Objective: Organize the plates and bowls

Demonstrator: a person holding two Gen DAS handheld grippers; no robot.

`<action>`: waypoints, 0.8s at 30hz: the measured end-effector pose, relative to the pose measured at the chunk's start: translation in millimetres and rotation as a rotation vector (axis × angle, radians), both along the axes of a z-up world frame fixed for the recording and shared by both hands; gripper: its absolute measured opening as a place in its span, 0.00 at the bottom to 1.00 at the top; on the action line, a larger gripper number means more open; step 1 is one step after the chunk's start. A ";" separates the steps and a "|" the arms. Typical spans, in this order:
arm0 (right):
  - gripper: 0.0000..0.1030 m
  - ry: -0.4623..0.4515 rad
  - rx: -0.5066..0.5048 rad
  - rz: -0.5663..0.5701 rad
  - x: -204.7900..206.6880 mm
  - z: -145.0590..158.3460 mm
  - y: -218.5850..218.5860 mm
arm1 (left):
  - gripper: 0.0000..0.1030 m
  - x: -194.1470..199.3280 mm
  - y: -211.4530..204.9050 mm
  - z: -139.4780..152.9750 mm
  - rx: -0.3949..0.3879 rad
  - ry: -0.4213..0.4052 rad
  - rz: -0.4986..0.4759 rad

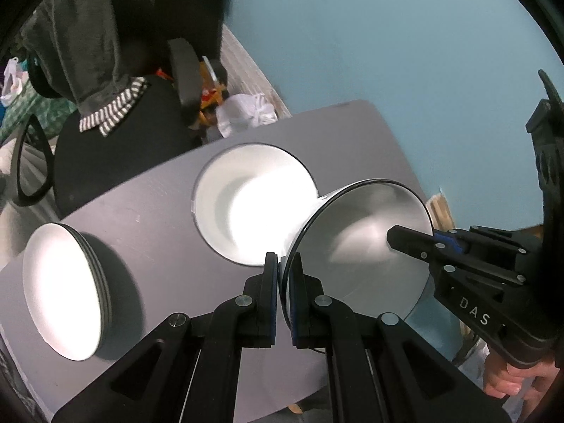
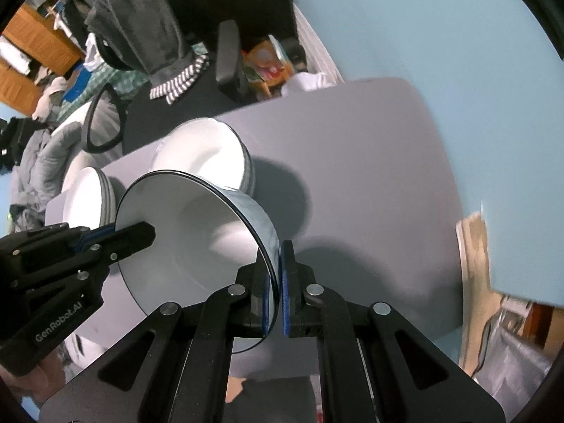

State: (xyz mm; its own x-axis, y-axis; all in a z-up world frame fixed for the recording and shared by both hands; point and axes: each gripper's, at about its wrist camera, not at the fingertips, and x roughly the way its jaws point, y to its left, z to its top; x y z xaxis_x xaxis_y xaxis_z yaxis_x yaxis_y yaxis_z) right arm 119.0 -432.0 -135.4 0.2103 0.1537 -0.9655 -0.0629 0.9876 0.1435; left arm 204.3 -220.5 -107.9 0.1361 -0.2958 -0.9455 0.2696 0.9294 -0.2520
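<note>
Left gripper pinching near rim of white bowl, jaws tight on wall. Right gripper clamped on opposite rim. Bowl tilted, lifted clear of grey table. Beyond: second bowl on table; plate stack at left edge. Farther back, office chair.

The held bowl hides part of the bowl stack behind it; the bench near edge is cut off by gripper arms.
</note>
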 end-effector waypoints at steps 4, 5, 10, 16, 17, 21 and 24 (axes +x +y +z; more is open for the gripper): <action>0.05 -0.014 -0.020 0.038 17.2 2.7 16.8 | 0.05 11.6 10.1 -0.3 0.014 -0.012 0.027; 0.05 -0.018 -0.024 0.046 21.0 3.4 20.0 | 0.05 14.5 12.3 -0.6 0.016 -0.012 0.034; 0.05 -0.019 -0.022 0.084 42.3 1.1 33.5 | 0.05 33.0 25.6 -5.4 0.018 -0.006 0.080; 0.05 0.002 -0.020 0.107 63.1 -9.9 43.2 | 0.05 51.6 35.6 -19.3 0.036 0.019 0.117; 0.05 0.008 -0.022 0.113 66.0 -12.1 44.8 | 0.05 54.1 37.3 -21.0 0.041 0.022 0.122; 0.05 0.041 0.002 0.124 76.5 -23.5 46.7 | 0.05 60.2 38.7 -28.4 0.064 0.039 0.130; 0.05 0.059 -0.001 0.134 81.5 -28.6 47.1 | 0.05 61.6 36.9 -35.0 0.075 0.058 0.141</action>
